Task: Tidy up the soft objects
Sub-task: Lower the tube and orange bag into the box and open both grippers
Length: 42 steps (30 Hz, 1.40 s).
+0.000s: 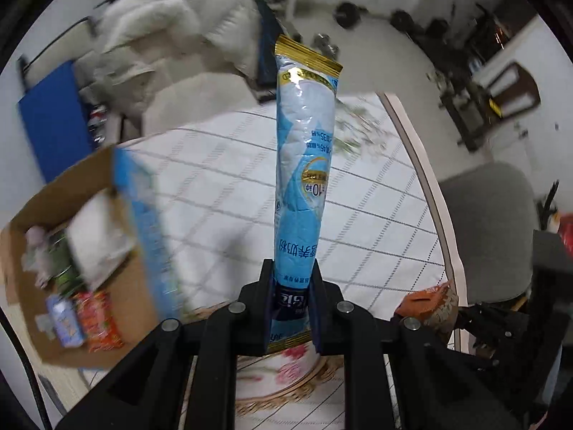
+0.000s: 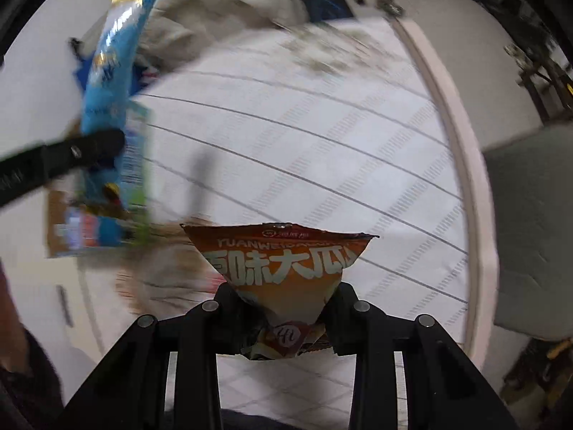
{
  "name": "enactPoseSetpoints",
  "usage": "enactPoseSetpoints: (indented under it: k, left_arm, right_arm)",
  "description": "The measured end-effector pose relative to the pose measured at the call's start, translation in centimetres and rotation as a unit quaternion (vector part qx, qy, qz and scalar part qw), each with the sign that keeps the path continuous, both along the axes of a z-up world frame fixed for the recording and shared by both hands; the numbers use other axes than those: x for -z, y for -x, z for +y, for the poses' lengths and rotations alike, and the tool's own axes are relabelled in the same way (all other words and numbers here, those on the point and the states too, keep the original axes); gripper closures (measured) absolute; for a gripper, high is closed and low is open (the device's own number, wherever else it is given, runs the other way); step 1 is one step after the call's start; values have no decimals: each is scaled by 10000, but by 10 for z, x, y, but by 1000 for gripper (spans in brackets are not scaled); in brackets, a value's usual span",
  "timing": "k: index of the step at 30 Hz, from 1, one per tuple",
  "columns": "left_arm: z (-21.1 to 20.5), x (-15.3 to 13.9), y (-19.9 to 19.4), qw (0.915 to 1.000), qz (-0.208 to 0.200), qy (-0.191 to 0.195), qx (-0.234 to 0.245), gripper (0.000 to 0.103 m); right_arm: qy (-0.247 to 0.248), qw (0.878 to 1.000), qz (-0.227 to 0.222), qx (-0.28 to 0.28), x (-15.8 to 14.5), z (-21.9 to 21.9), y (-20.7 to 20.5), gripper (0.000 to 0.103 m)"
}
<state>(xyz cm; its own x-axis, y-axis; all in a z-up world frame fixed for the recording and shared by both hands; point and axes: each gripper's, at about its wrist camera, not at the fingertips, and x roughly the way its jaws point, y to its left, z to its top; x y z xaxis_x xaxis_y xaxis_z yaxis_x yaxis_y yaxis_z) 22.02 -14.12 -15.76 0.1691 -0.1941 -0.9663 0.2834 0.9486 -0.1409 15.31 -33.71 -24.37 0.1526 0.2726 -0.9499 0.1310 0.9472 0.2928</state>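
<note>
The left gripper (image 1: 292,308) is clamped on the lower end of a long blue sachet (image 1: 304,165), which stands straight out ahead of its fingers, the gold-edged seal at the far tip. Both pads press the packet's sides, and a short stub of it pokes back behind the jaws. Off to this gripper's left sits an open cardboard box (image 1: 118,308) with a blue printed wall; inside it lie a white pouch (image 1: 96,236), a green packet, a small pale blue packet (image 1: 64,319) and an orange-red packet (image 1: 102,326), all somewhat blurred. Ahead of and under the gripper spreads a white quilted bed cover (image 1: 222,193) with thin grey lines. A white puffy coat (image 1: 172,36) lies beyond the bed's far end.

The right gripper (image 2: 284,317) is closed on an orange snack bag (image 2: 283,261), pinching its crumpled lower part so that the bag fans out wide just ahead of the fingers, white lettering across it. From this gripper's own view the other gripper with its blue sachet appears far to the left, over the box, smeared by blur. To its right, past the bed's pale edge, stands a grey chair (image 2: 530,236).
</note>
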Motion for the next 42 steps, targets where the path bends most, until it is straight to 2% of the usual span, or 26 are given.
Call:
enactPoseSetpoints:
  k: [4, 8, 12, 15, 20, 22, 24, 25, 26, 27, 28, 32, 37, 40, 42]
  left_arm:
    - [81, -11, -9, 9982, 135, 122, -576, 89]
    - [156, 10, -15, 9912, 551, 252, -1175, 89]
    - [204, 54, -33, 9788, 1219, 564, -1547, 89]
    - [225, 79, -42, 9703, 1576, 734, -1683, 89]
    - [237, 106, -52, 9614, 1978, 918, -1677, 88]
    - [237, 116, -54, 9576, 2209, 881, -1626, 87]
    - [238, 123, -54, 9554, 2354, 807, -1590, 80]
    - [238, 125, -53, 9551, 2380, 798, -1571, 77]
    - [239, 125, -53, 9553, 2408, 725, -1551, 74]
    - [238, 125, -52, 9561, 2410, 670, -1529, 73]
    - [240, 124, -52, 9560, 2404, 676, -1539, 73]
    - [252, 115, -51, 9582, 2302, 589, -1590, 70]
    - [265, 96, -46, 9661, 1985, 369, -1608, 67]
    - [278, 85, -39, 9701, 1727, 228, -1689, 66]
    - [286, 72, -31, 9739, 1438, -25, -1757, 66]
  right_arm:
    - [-445, 9979, -344, -307, -39, 80, -25, 66]
    - [-668, 9951, -414, -597, -56, 158, -52, 66]
    - [-444, 9942, -266, -939, -47, 232, -78, 66]
    - [-195, 9929, -85, -1167, -32, 273, -94, 66]
    - [185, 9904, 152, -1360, -1, 313, -107, 66]
    - [295, 9889, 262, -1434, 12, 319, -112, 66]
    - [388, 9878, 472, -1430, 26, 324, -117, 64]
    - [401, 9875, 564, -1418, 31, 325, -120, 62]
    - [414, 9868, 624, -1439, 35, 326, -122, 50]
    - [456, 9862, 675, -1440, 38, 327, -123, 31]
    - [473, 9865, 677, -1413, 39, 326, -124, 23]
    - [510, 9871, 656, -1366, 38, 324, -125, 22]
    - [654, 9876, 589, -1301, 26, 323, -123, 22]
    - [761, 9878, 512, -1257, 19, 321, -120, 22]
    - [778, 9882, 491, -1222, 16, 319, -116, 21]
